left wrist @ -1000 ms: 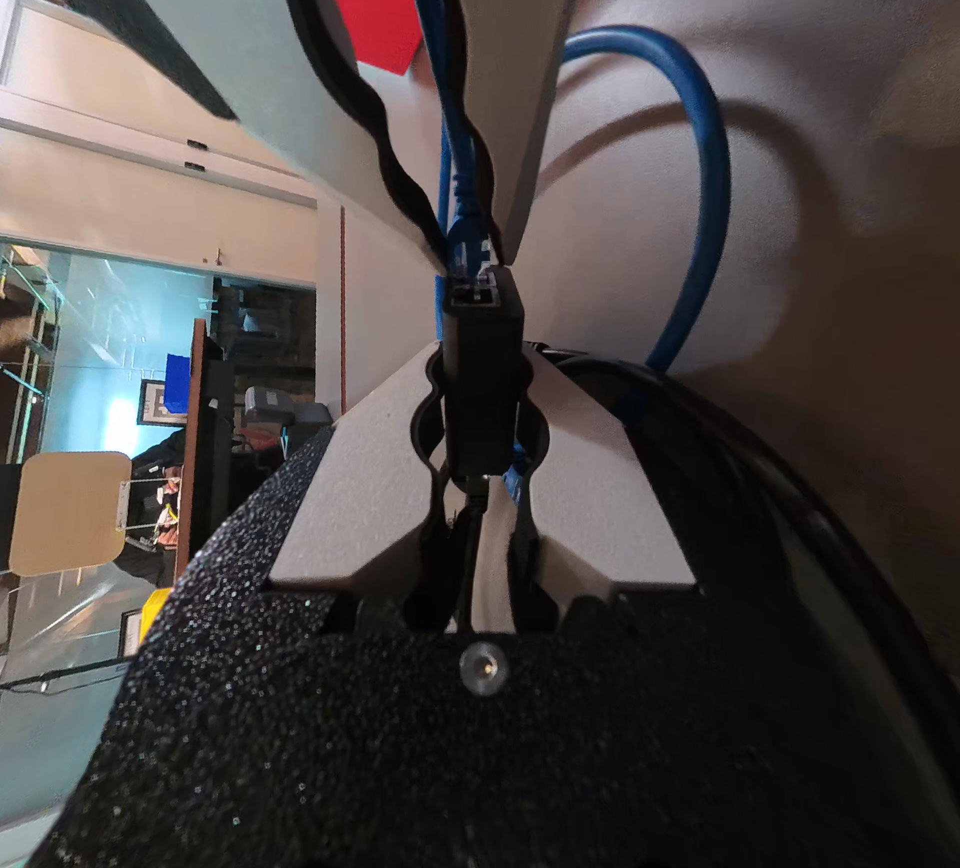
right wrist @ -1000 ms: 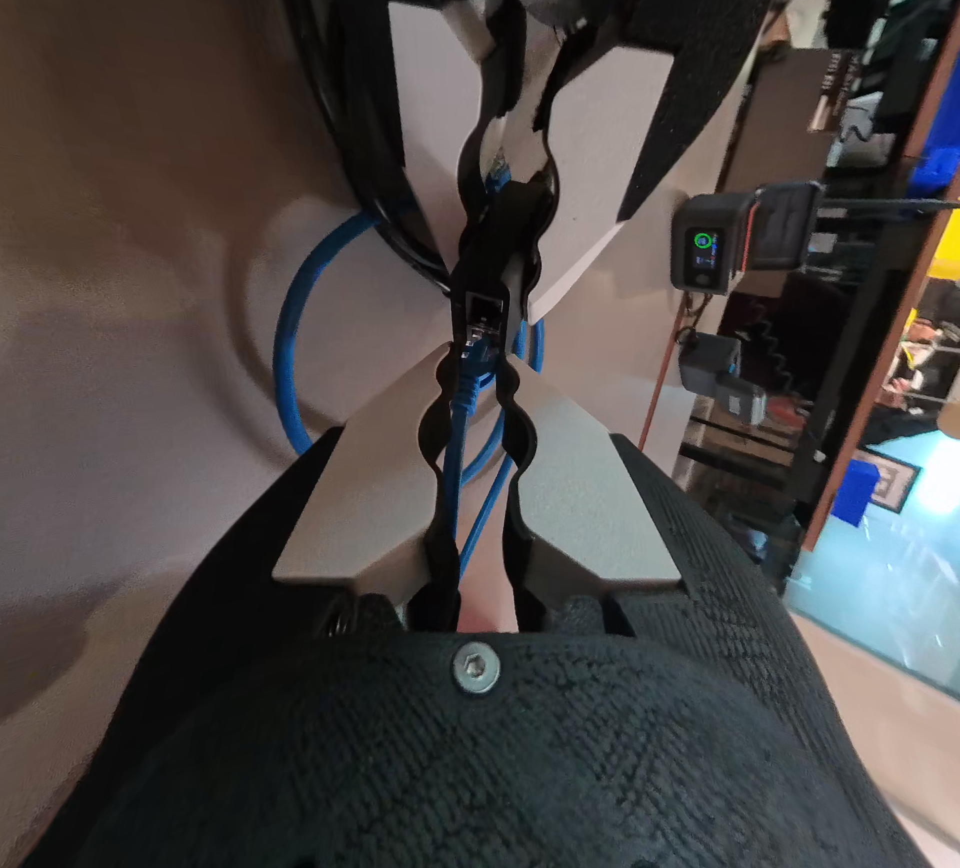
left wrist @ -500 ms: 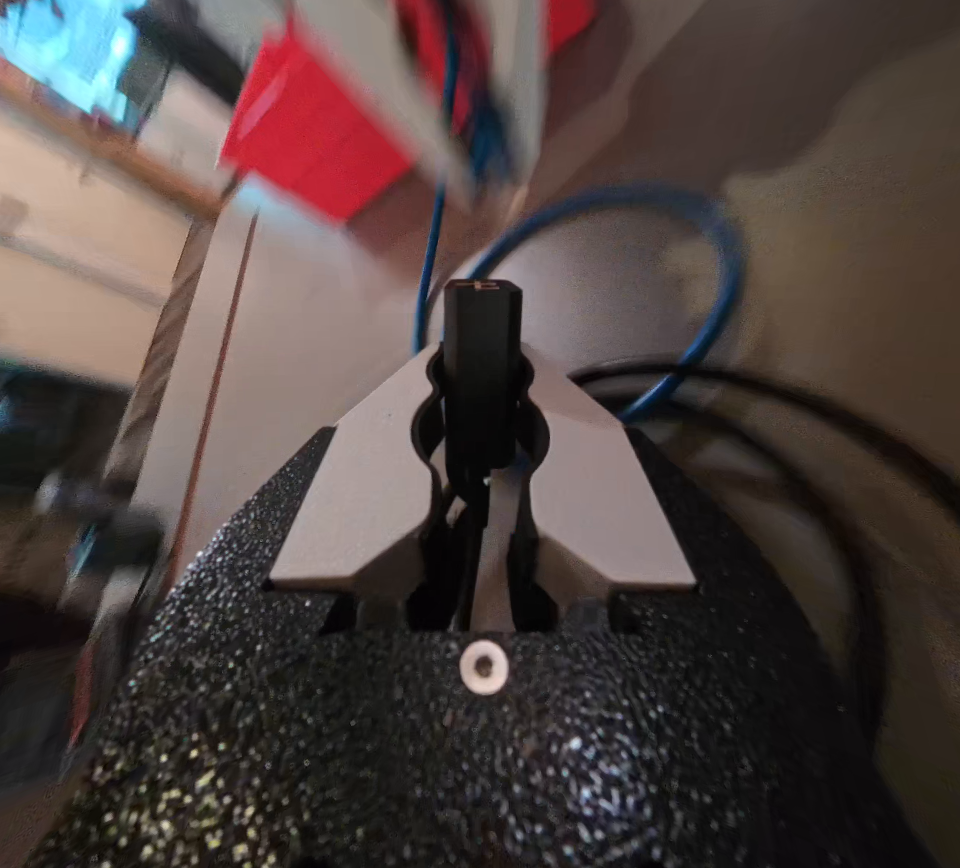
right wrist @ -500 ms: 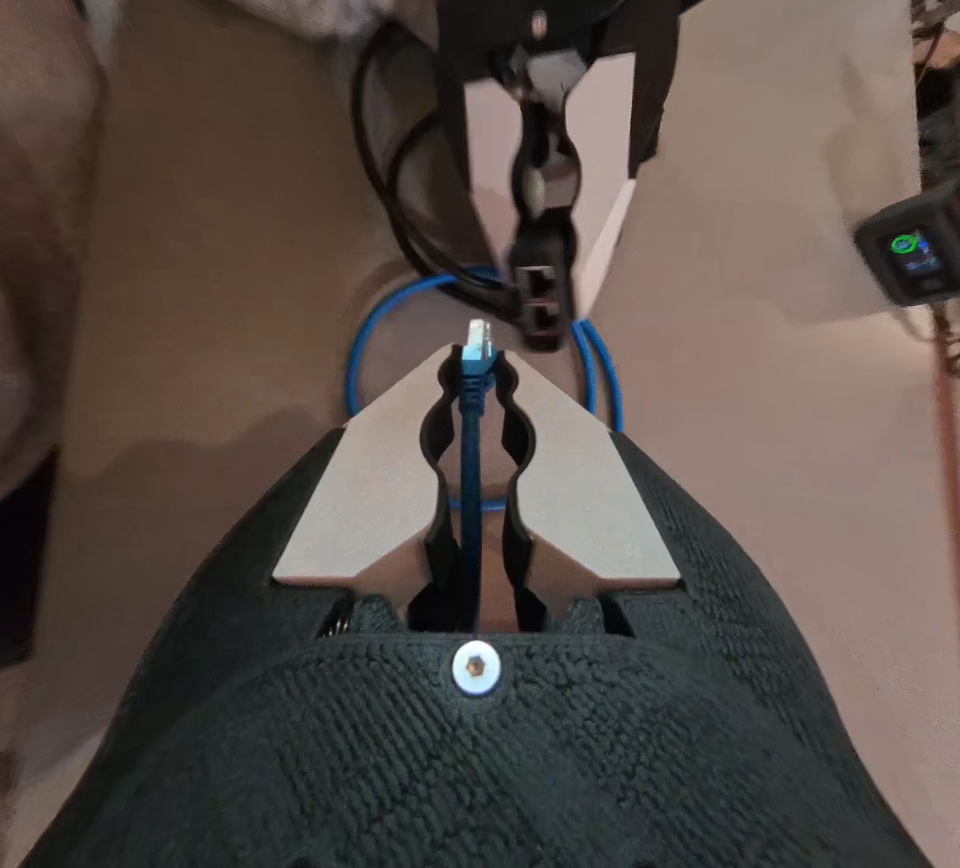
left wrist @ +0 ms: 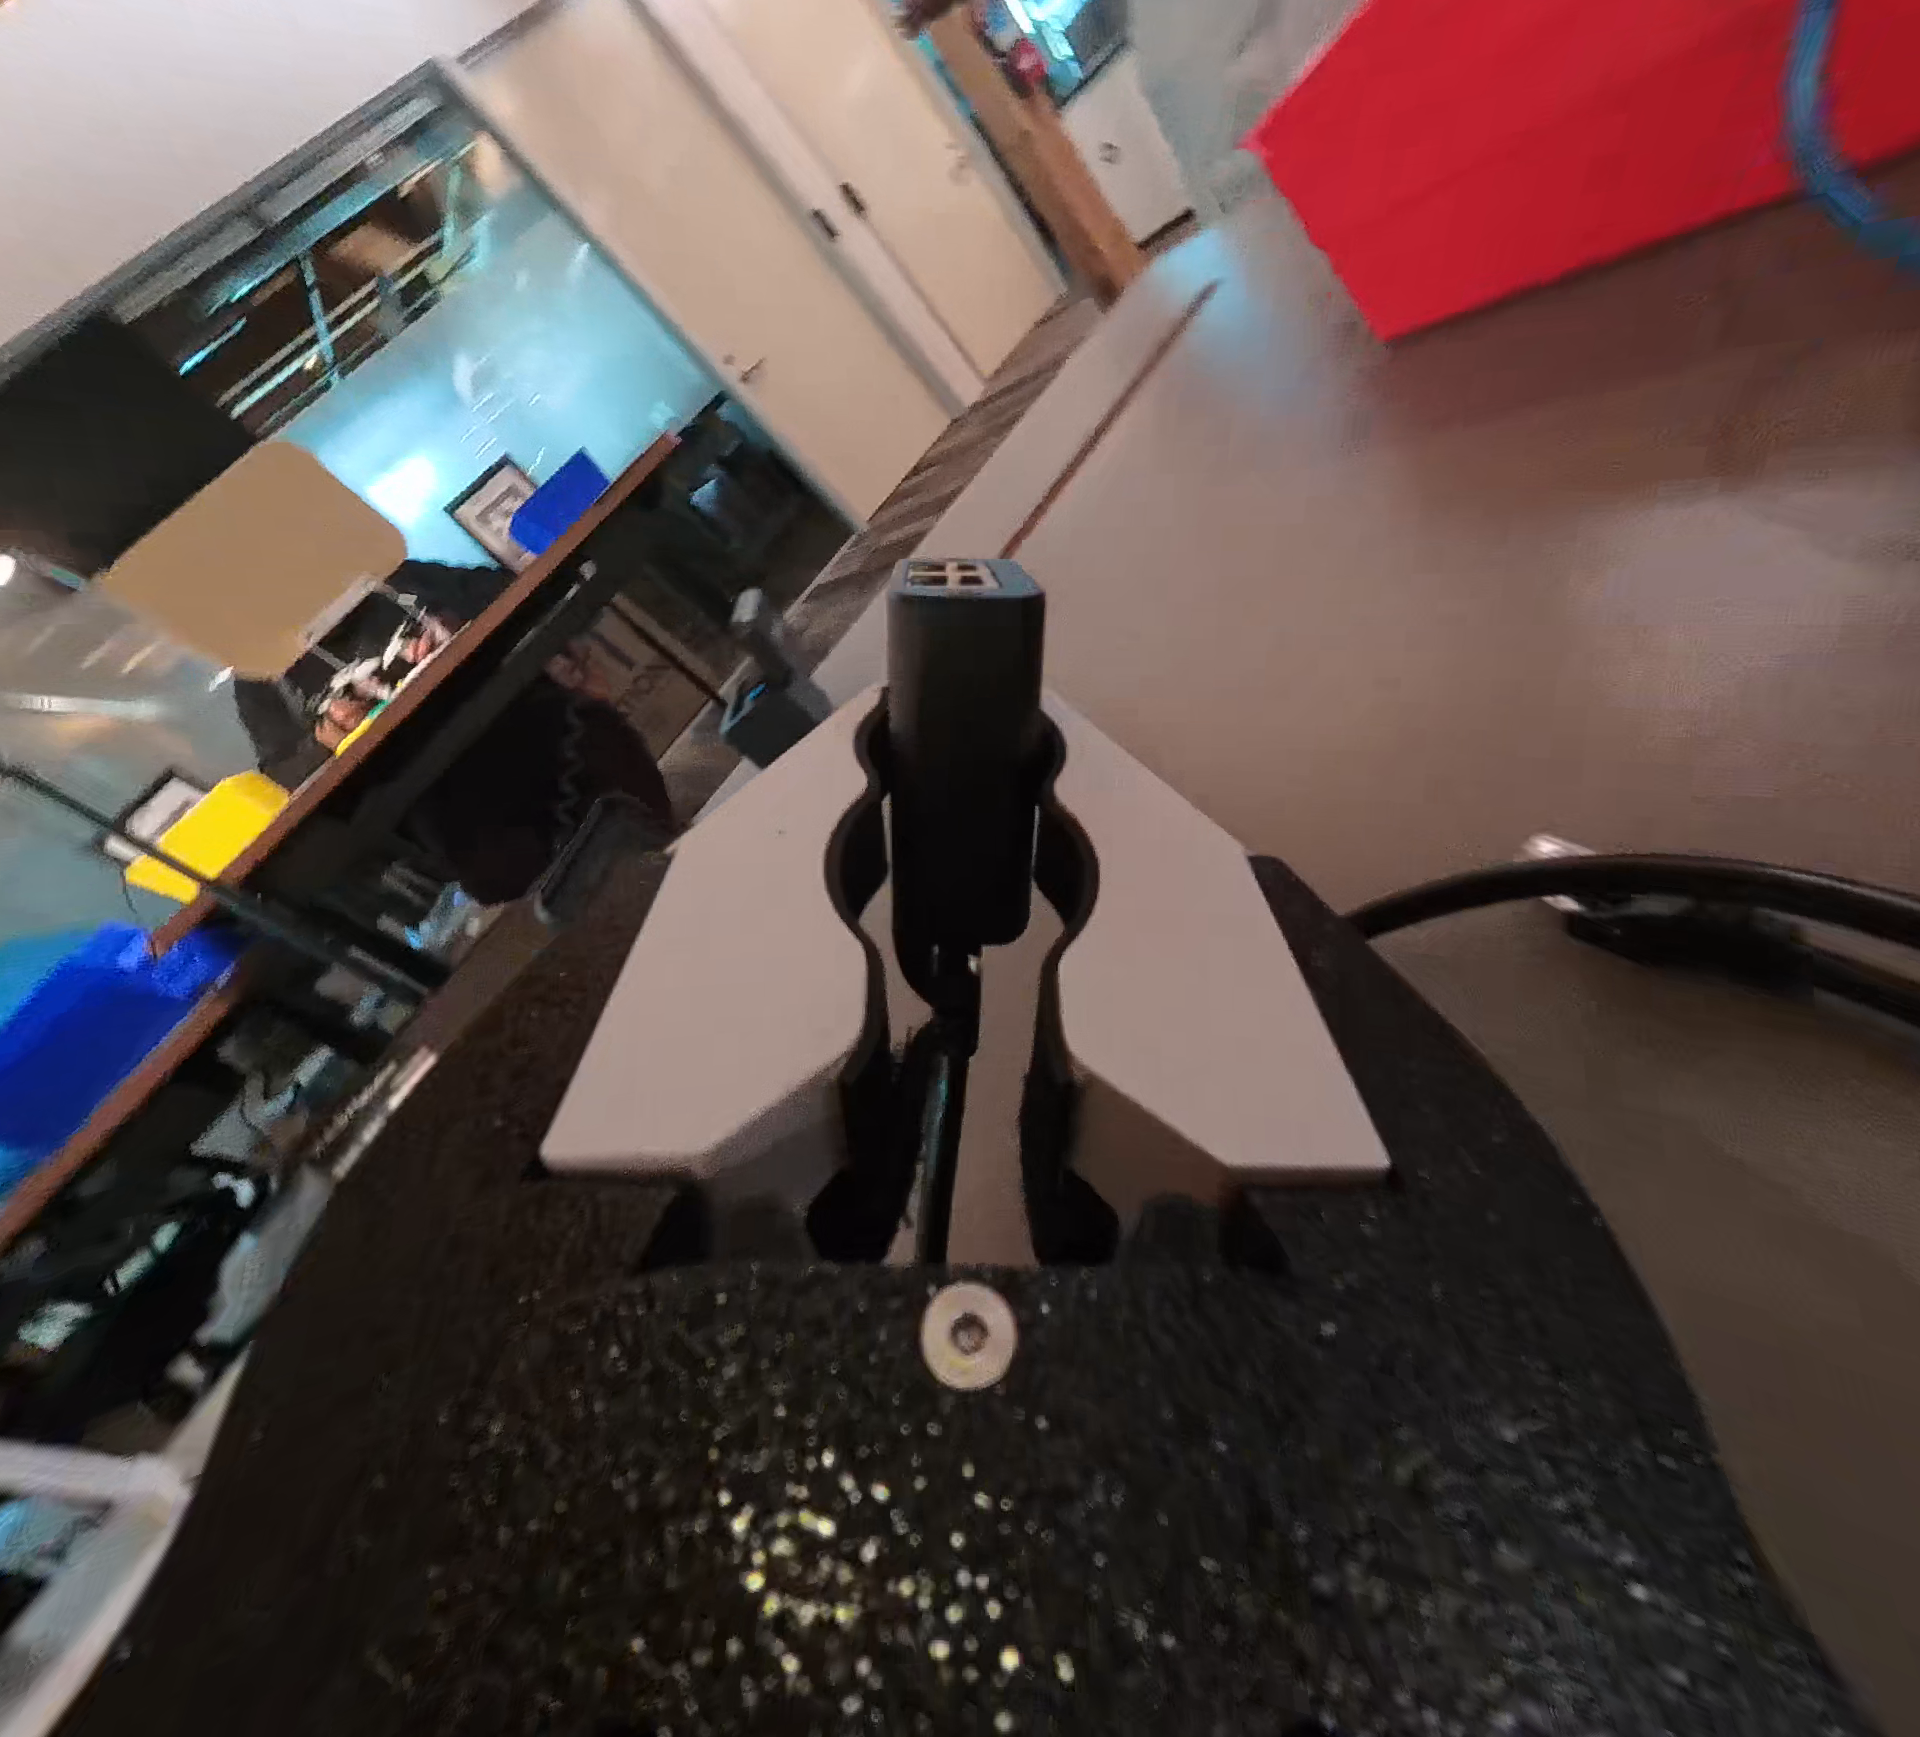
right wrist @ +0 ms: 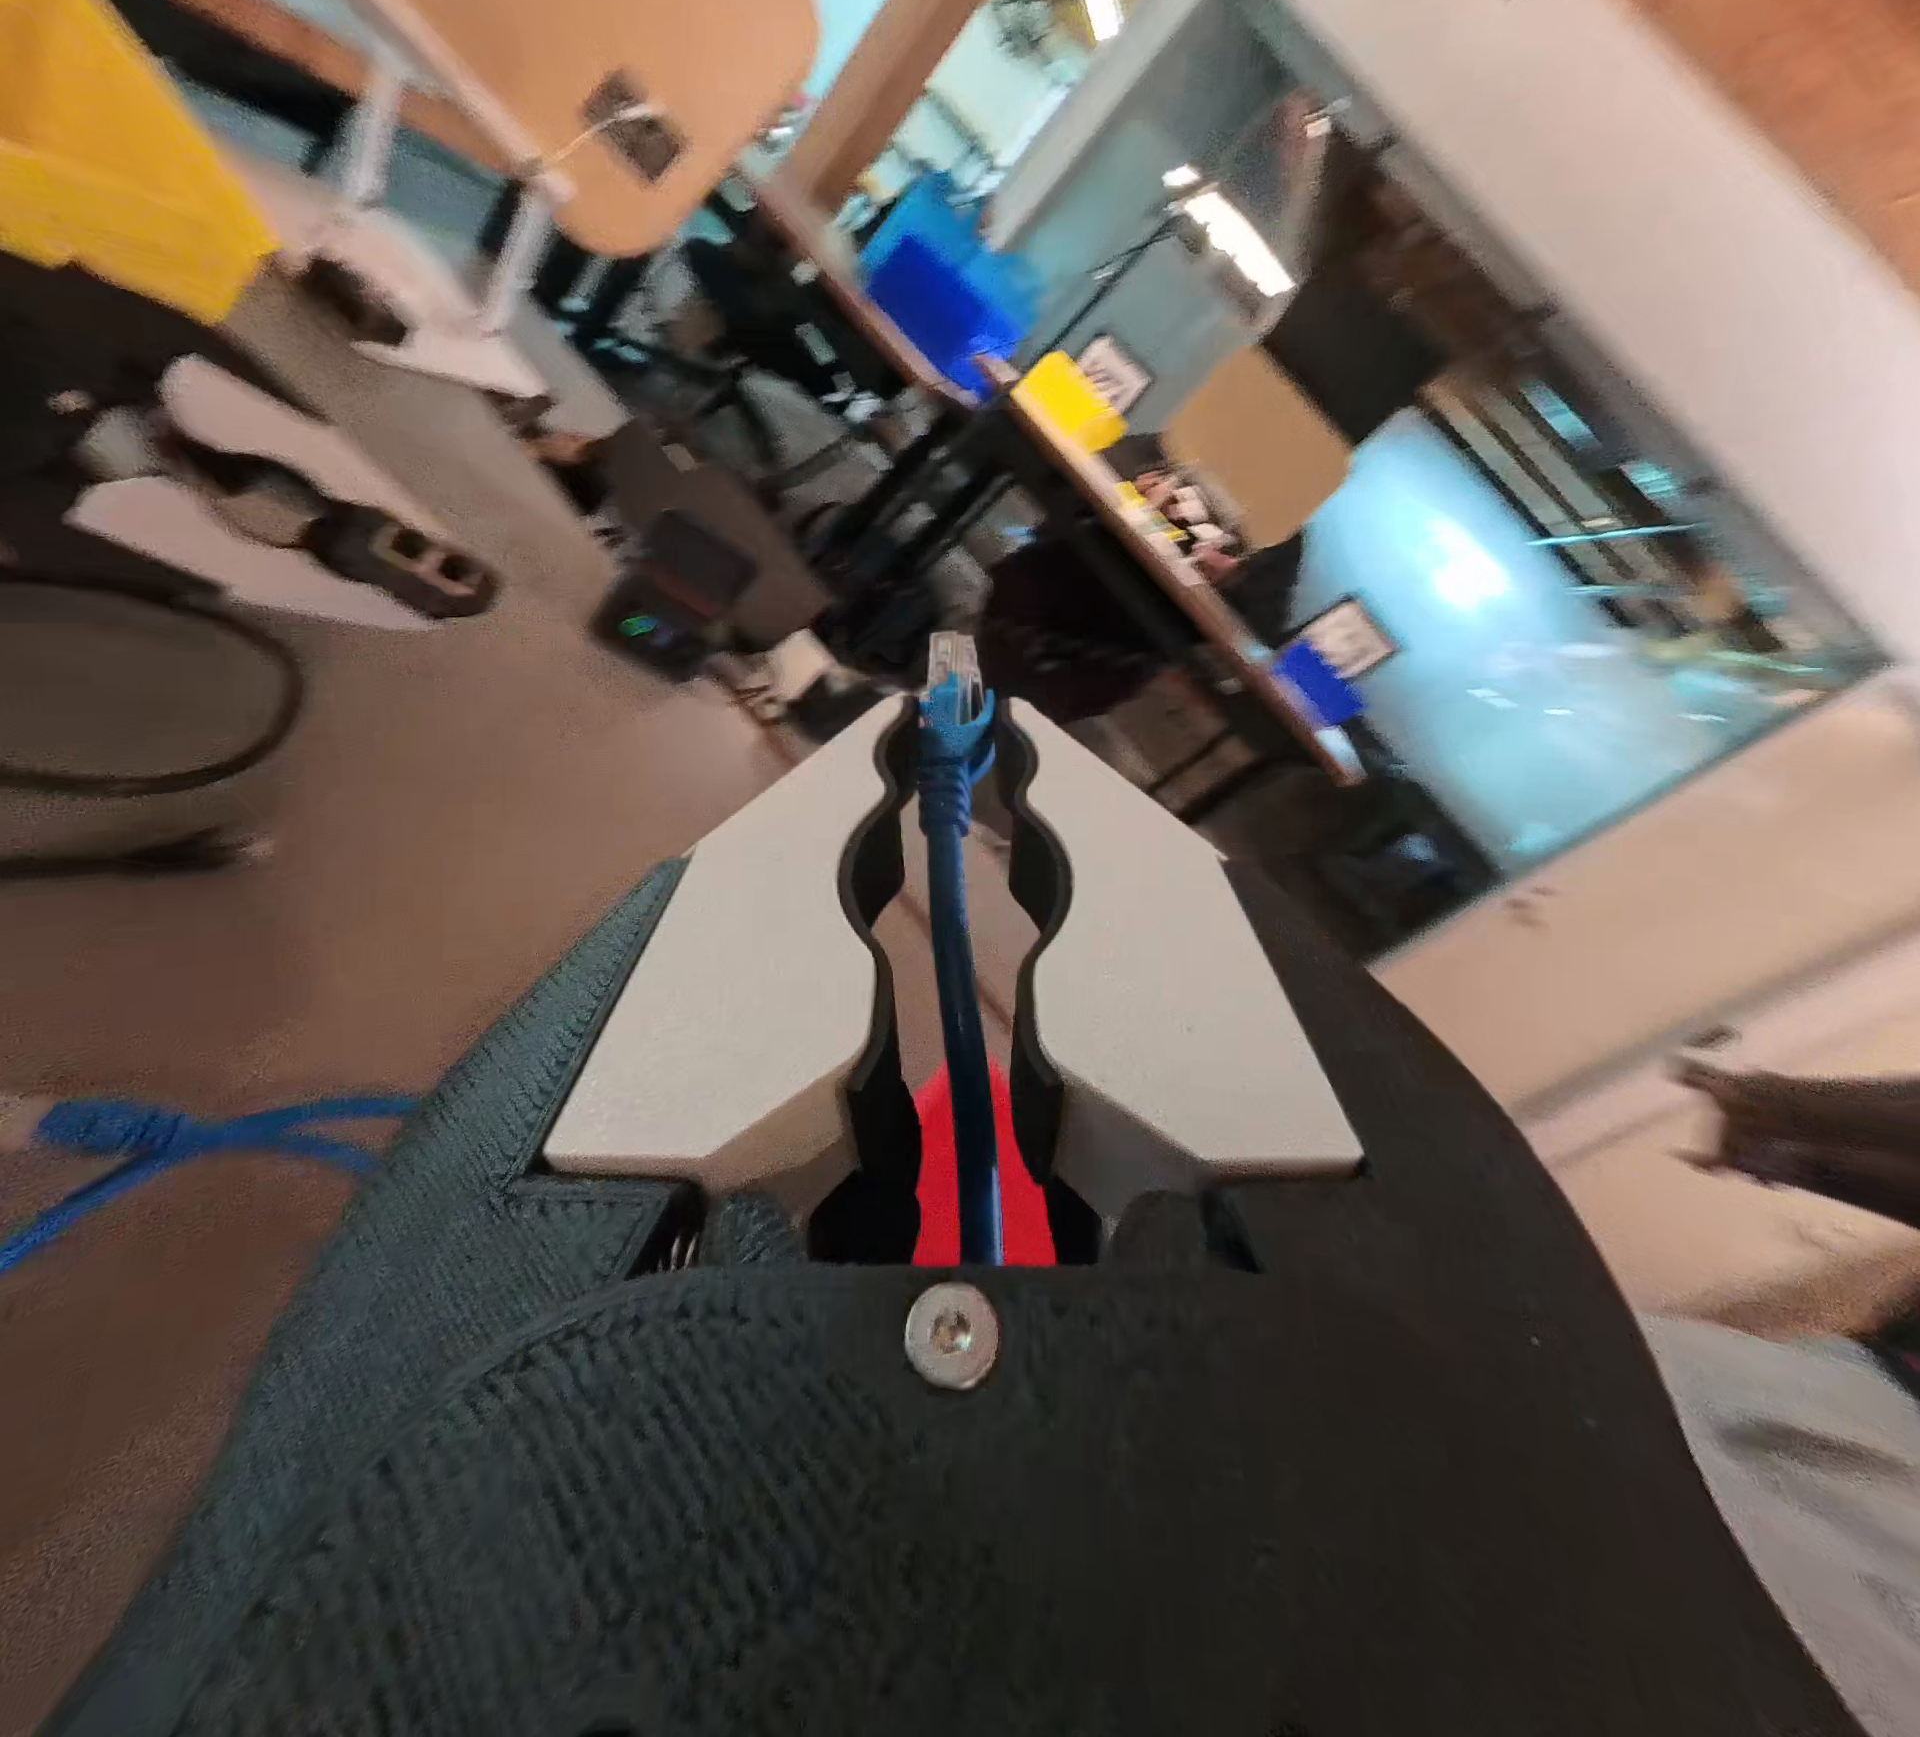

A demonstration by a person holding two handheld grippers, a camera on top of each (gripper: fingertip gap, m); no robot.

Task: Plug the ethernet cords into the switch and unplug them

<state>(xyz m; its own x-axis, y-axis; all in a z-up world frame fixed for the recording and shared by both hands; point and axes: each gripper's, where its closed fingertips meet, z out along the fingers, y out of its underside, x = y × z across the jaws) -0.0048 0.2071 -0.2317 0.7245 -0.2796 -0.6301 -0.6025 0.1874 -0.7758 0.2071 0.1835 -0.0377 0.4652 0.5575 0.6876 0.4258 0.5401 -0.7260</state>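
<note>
Left wrist view: left gripper (left wrist: 961, 752) clamped on black switch (left wrist: 964, 752), fingers tight on both sides of body. Switch sticks fwd past fingertips, port end facing away, ports empty. Thin black lead runs back from its rear btwn the fingers. Right of gripper: black cable (left wrist: 1662, 898) on brown table (left wrist: 1455, 544). Farther fwd-right: red box (left wrist: 1558, 77), blue cord loop (left wrist: 1829, 77) across it at frame edge.

Right wrist view: right gripper (right wrist: 956, 731) closed on blue ethernet cord (right wrist: 961, 939), gripped at boot; clear plug (right wrist: 953, 661) pokes out past tips, well apart from switch (right wrist: 431, 563). Cord runs back btwn fingers. Left of gripper, near: more blue cord on table. Farther fwd-left: left gripper w/ switch, blurry.
</note>
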